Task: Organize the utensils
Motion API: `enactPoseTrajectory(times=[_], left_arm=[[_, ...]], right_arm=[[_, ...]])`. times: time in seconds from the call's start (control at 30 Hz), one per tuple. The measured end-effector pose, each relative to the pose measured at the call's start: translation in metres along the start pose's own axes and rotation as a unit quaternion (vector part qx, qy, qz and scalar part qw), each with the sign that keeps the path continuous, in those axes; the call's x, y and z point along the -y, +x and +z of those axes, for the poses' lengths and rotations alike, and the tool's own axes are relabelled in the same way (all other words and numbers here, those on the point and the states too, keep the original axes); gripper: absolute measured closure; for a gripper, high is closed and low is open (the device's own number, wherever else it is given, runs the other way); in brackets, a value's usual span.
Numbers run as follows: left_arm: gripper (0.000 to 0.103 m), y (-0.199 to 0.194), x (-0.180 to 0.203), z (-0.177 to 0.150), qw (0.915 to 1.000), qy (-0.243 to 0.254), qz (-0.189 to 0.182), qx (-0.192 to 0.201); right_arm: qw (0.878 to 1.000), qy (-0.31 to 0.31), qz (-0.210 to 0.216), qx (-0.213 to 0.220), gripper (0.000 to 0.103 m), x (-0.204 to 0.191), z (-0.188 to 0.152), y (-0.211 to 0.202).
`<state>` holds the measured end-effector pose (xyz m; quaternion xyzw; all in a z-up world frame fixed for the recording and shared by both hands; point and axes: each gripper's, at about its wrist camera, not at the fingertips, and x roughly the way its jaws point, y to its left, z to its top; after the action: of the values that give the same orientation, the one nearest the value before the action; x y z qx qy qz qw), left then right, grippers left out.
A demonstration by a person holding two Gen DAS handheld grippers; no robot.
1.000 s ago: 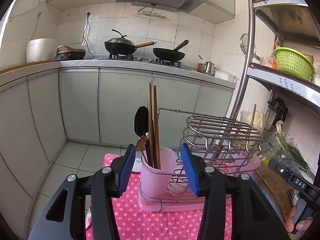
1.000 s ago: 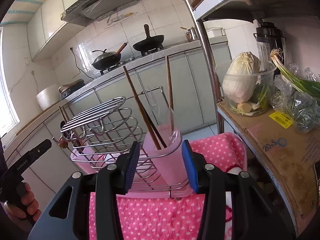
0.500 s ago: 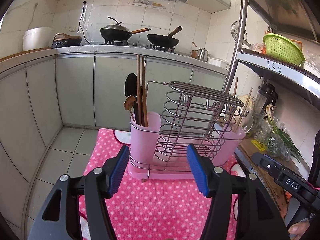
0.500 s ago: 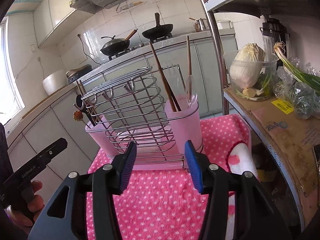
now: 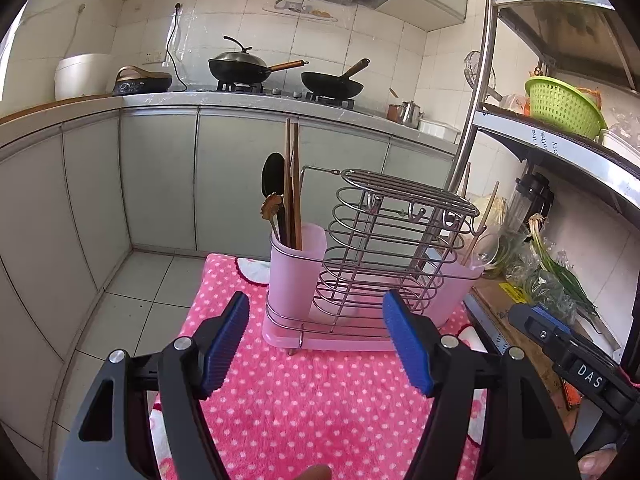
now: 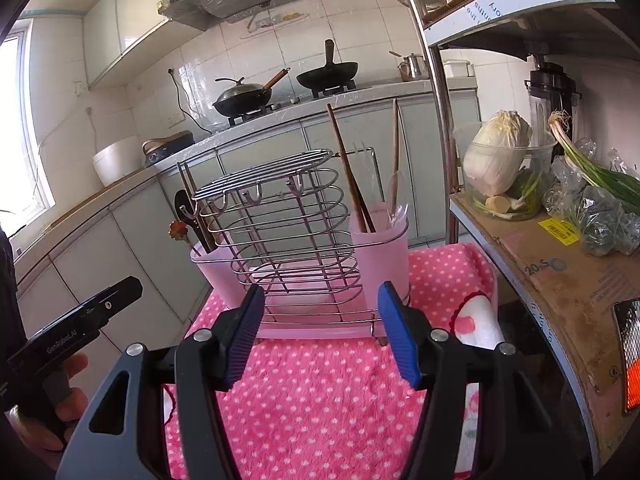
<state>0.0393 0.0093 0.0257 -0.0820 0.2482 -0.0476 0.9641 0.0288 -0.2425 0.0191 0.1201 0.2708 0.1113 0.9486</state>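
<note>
Left wrist view: the left gripper (image 5: 316, 344) hovers above the pink polka-dot cloth (image 5: 320, 408), jaws wide apart, nothing between them, short of the utensil rack (image 5: 372, 264). The rack stands on the cloth, a wire frame on a pink base with a pink cup at each end. The left cup (image 5: 298, 264) contains a black spoon (image 5: 273, 178), a pair of wooden chopsticks (image 5: 292, 184) and a flower-topped pick (image 5: 271, 206), all upright. The right cup (image 5: 456, 292) contains a clear spoon (image 5: 486, 250) and chopsticks, partly screened by the wire. Only this view shows the green basket (image 5: 564, 106) on the upper shelf in full; the other tool's body intrudes at the lower right. Right wrist view: the right gripper (image 6: 322, 334) likewise hovers over the cloth with jaws apart and empty, close before the rack's base (image 6: 316, 330). Here the far cup (image 6: 216, 276) lies left and the near cup (image 6: 380, 256) right, the latter holding two dark chopsticks (image 6: 348, 172), one lighter stick and the clear spoon (image 6: 396, 200). Only this view shows the Chinese cabbage (image 6: 498, 158) in a clear tub, the spring onions (image 6: 592, 168) on the cardboard-lined shelf (image 6: 560, 280), and the window at far left.
</note>
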Motion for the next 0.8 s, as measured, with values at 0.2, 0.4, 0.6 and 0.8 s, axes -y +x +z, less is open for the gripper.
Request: enactPoseTrajectory(times=[0.2, 0.4, 0.6, 0.8], left_arm=[[0.035, -0.004, 0.005, -0.001, 1.0000, 0.003, -0.003, -0.003], [0.035, -0.009, 0.007, 0.000, 1.0000, 0.002, -0.005, 0.001], [0.035, -0.011, 0.009, -0.001, 1.0000, 0.005, -0.006, 0.000], [0.035, -0.013, 0.010, -0.002, 1.0000, 0.005, -0.007, 0.001]], right_arm=[[1.000, -0.006, -0.013, 0.012, 0.043, -0.003, -0.001, -0.008], [1.000, -0.010, -0.014, 0.018, 0.043, -0.005, -0.002, -0.014], [1.000, -0.013, -0.017, 0.020, 0.043, -0.006, -0.003, -0.017], [0.999, -0.015, -0.021, 0.023, 0.043, -0.008, -0.003, -0.018]])
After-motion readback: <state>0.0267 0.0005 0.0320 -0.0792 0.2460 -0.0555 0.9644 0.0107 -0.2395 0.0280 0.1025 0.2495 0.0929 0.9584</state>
